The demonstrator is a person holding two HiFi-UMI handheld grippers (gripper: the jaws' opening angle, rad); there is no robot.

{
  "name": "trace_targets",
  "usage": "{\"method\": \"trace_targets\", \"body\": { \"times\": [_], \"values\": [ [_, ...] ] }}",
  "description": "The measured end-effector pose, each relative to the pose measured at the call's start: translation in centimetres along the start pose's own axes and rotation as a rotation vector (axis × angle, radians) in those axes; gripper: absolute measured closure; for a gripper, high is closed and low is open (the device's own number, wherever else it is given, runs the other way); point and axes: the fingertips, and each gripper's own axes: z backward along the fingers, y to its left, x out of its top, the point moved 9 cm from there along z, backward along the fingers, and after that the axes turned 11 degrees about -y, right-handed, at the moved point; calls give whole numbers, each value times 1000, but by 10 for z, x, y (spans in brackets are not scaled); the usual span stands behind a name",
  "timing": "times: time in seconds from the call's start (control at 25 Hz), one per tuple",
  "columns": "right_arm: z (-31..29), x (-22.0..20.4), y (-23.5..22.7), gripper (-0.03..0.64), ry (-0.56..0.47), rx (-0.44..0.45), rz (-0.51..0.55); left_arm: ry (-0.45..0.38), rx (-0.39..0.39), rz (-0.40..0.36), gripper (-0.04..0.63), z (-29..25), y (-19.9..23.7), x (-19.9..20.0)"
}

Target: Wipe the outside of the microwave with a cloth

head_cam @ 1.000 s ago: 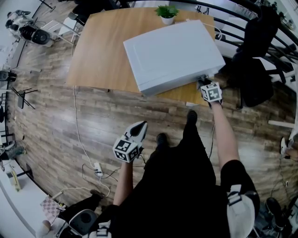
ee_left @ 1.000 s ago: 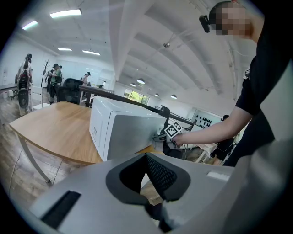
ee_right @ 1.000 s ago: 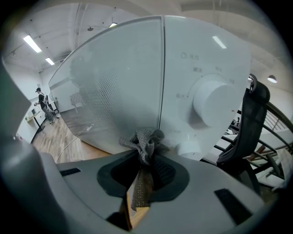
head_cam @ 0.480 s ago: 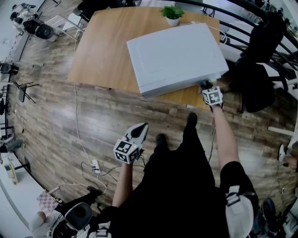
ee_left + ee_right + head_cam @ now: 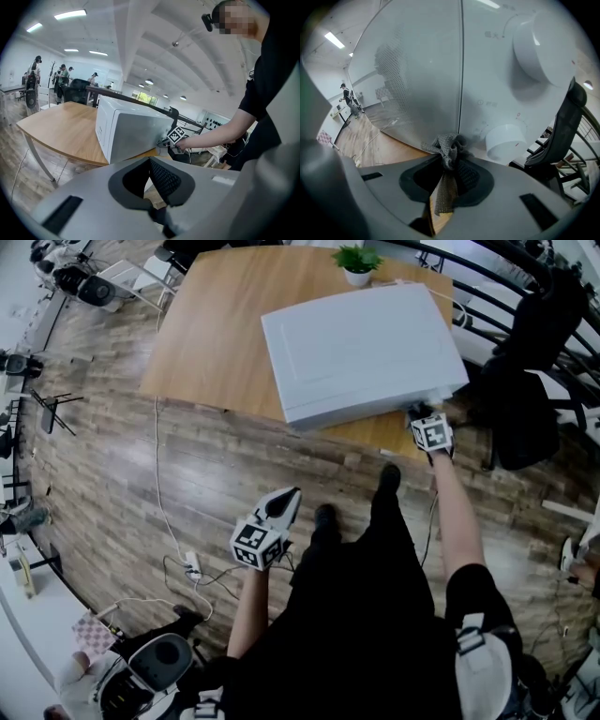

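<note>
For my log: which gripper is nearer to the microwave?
Right. The right gripper is at the front of the microwave, its jaws holding a cloth against it. The left gripper hangs apart, above the floor.

White microwave [image 5: 361, 348] on wooden table [image 5: 216, 334] edge, bunched grey cloth [image 5: 449, 145] pressed against its front panel

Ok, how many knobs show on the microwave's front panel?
2: the upper knob near the frame's top right, the lower knob below it, just right of the cloth. More may lie out of frame.
</note>
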Motion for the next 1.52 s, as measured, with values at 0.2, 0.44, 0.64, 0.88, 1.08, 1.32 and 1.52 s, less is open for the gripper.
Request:
{"method": "trace_targets", "body": {
  "times": [0.2,0.44,0.64,0.88,1.08,1.32,1.52],
  "values": [
    [-7,-2,4,555,5,15,8,-2,7,4,595,2,-1,-5],
    [-13,-1,16,555,9,31,28,-6,21,6,594,9,3,-7],
    [-19,3,37,555,3,59,40,-11,38,11,594,21,5,-8],
    [-26,7,64,555,-3,99,44,-16,55,14,594,34,6,-10],
    [-32,7,80,555,5,123,53,-19,67,15,595,42,7,-14],
    [-39,9,98,555,3,147,63,-22,85,18,594,52,9,-15],
    [-46,11,114,555,1,170,59,-21,98,21,595,60,12,-16]
  ]
}}
